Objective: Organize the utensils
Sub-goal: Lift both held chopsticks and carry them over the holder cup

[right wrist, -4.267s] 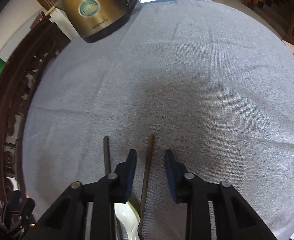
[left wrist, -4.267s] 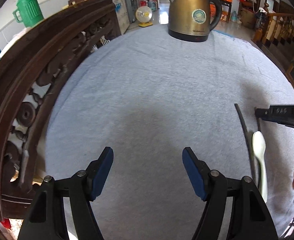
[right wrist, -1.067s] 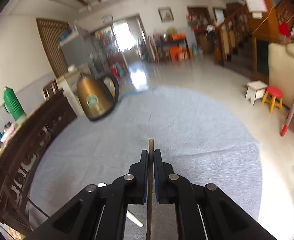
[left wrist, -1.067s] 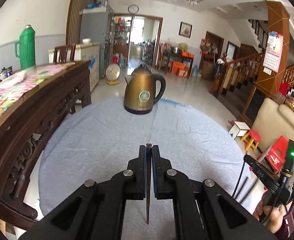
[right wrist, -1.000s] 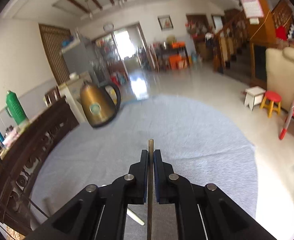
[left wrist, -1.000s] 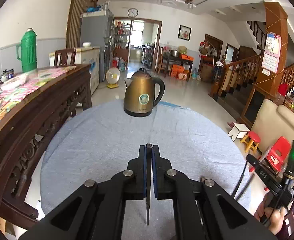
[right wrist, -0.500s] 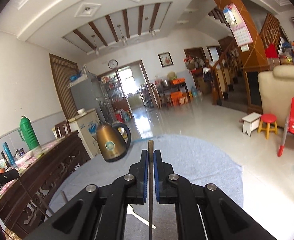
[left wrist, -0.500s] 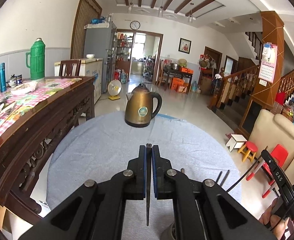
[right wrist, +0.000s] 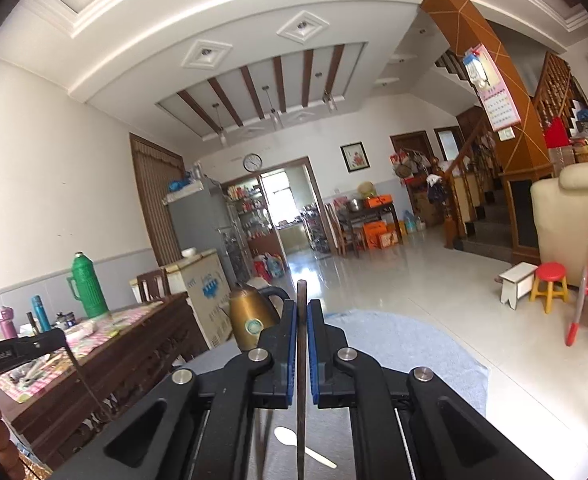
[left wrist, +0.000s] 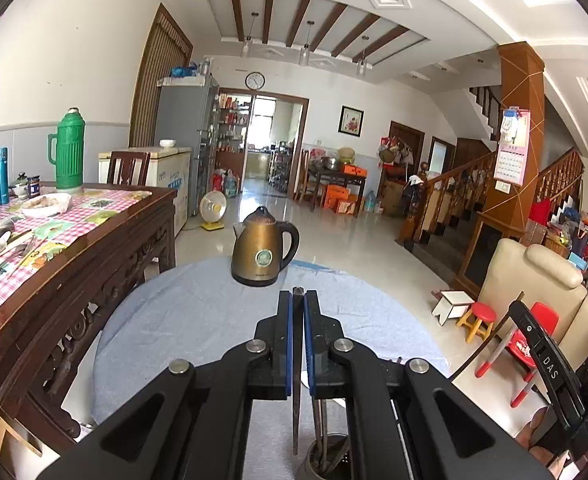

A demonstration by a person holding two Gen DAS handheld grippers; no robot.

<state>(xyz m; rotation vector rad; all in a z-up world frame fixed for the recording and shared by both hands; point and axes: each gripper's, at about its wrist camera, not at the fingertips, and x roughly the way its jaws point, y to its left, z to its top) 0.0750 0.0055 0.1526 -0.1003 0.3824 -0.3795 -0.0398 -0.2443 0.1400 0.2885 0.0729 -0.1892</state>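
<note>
My left gripper point(left wrist: 297, 300) is shut on a dark chopstick point(left wrist: 295, 380) that hangs down between its blue pads, lifted above the round table point(left wrist: 198, 320). Right under it stands a metal utensil holder point(left wrist: 326, 456) with several dark sticks in it. My right gripper point(right wrist: 302, 310) is shut on a brown chopstick point(right wrist: 301, 400), also raised and pointing nearly level. A white spoon point(right wrist: 290, 438) lies on the grey cloth below it. In the left wrist view the right gripper point(left wrist: 542, 360) shows at the right edge.
A brass kettle point(left wrist: 262, 252) stands at the table's far edge. A carved wooden sideboard point(left wrist: 74, 280) with a green thermos point(left wrist: 68, 148) runs along the left. Beyond lie a tiled floor, a cream armchair point(left wrist: 534, 288), and red stools.
Both grippers have risen with their chopsticks and tilted up toward the room. The metal holder has come into the left wrist view below the fingers.
</note>
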